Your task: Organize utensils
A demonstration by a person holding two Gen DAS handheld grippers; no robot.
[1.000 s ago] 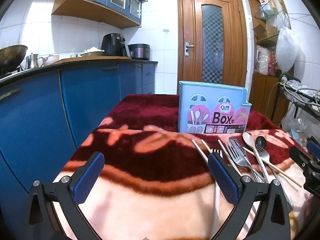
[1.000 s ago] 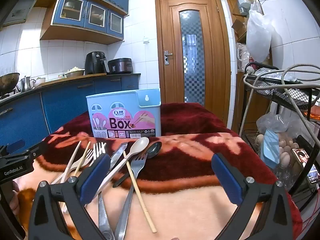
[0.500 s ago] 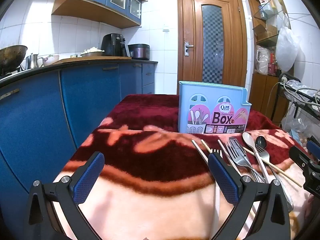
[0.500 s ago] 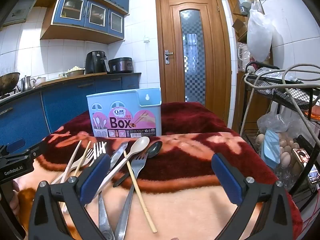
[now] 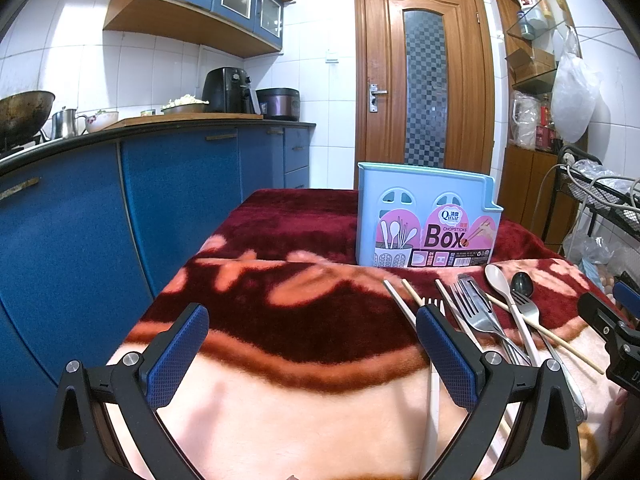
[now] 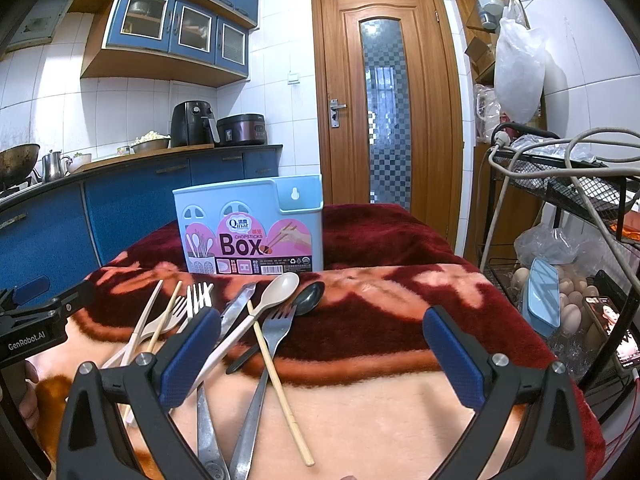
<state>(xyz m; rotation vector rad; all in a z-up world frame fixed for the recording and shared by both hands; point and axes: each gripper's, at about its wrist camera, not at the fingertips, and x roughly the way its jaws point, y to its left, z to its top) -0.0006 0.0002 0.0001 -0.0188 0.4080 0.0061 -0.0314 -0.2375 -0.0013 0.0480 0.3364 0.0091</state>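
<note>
left wrist: left tongs [image 5: 312, 344] released, empty, low over the blanketed counter [image 5: 280, 400]; utensils [image 5: 492, 312] heaped to their right, before the chopsticks box [image 5: 428, 220] | right wrist: right tongs [image 6: 320, 344] spread, empty; pile [image 6: 256, 320] at the left pad | step: sorting not begun; next, likely close on one piece, lift into the box.

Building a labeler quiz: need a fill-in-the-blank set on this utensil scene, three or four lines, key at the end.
1. The light blue plastic utensil holder carries a pink label with the large word ____.
2. The beige plastic spoon lies on the ____ beside the small black spoon.
3. Both the left gripper and the right gripper have their jaws ____ and hold nothing.
4. The holder stands ____ behind the loose utensils.

Missing words: Box; blanket; open; upright
</note>
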